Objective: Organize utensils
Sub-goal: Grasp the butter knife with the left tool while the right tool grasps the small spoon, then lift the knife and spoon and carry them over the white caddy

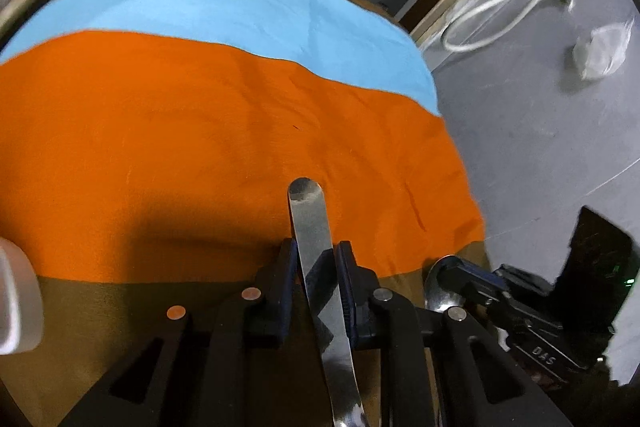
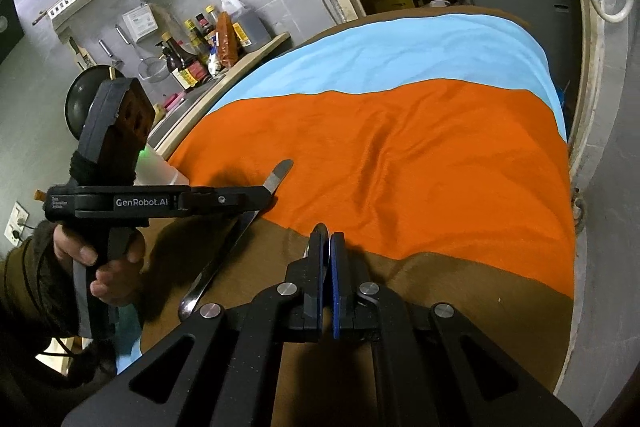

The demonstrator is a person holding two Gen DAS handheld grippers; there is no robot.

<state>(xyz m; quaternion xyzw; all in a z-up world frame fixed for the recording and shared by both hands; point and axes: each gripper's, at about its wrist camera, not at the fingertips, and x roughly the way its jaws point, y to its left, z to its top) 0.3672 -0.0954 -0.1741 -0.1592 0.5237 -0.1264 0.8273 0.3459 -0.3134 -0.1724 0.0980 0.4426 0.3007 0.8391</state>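
1. Above the near edge of the table, the left gripper (image 1: 314, 275) is clamped on the handle of a steel spoon (image 1: 310, 223); the handle end points forward over the orange cloth (image 1: 200, 147), the bowl trails below the fingers.
2. The right gripper (image 2: 329, 259) is closed on a second steel utensil (image 2: 320, 231); only its thin edge shows between the pads.
3. A blue cloth (image 2: 400, 51) lies beyond the orange one, touching it.
4. Both cloths lie on a brown table cover (image 2: 460, 291).
5. Grey tiled walls surround the table; sauce bottles (image 2: 208, 43) stand on a counter at left.
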